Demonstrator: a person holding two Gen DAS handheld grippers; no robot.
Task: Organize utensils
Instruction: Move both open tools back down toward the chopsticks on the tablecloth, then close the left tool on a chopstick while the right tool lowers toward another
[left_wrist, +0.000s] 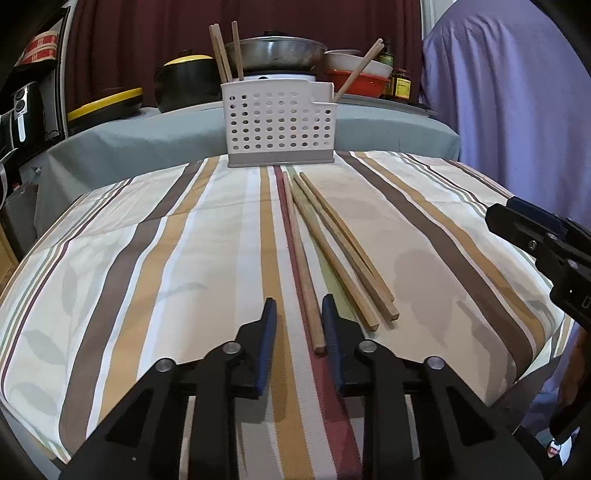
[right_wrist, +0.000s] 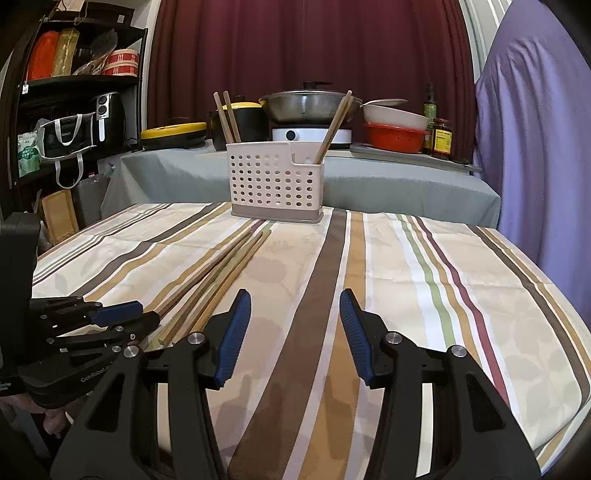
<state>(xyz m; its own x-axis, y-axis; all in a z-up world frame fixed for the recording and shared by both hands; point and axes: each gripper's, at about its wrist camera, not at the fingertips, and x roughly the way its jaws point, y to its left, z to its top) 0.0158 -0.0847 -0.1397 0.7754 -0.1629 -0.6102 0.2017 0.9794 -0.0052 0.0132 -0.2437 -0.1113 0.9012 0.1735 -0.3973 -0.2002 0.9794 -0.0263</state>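
A white perforated utensil holder (left_wrist: 279, 123) stands at the far edge of the striped table and holds three wooden chopsticks (left_wrist: 224, 51). Several more chopsticks (left_wrist: 340, 243) lie on the cloth in front of it. My left gripper (left_wrist: 300, 308) is open, low over the cloth, with the near end of the leftmost chopstick (left_wrist: 303, 277) between its fingers, close to the right finger. My right gripper (right_wrist: 295, 299) is open and empty over bare cloth, to the right of the lying chopsticks (right_wrist: 218, 273). The holder also shows in the right wrist view (right_wrist: 276, 181).
Behind the table a grey-covered counter (right_wrist: 369, 181) carries a wok on a cooker (right_wrist: 309, 103), black pots, bowls (right_wrist: 393, 129) and bottles. A black shelf (right_wrist: 74, 92) stands at the left. A purple cloth (right_wrist: 535, 129) hangs at the right.
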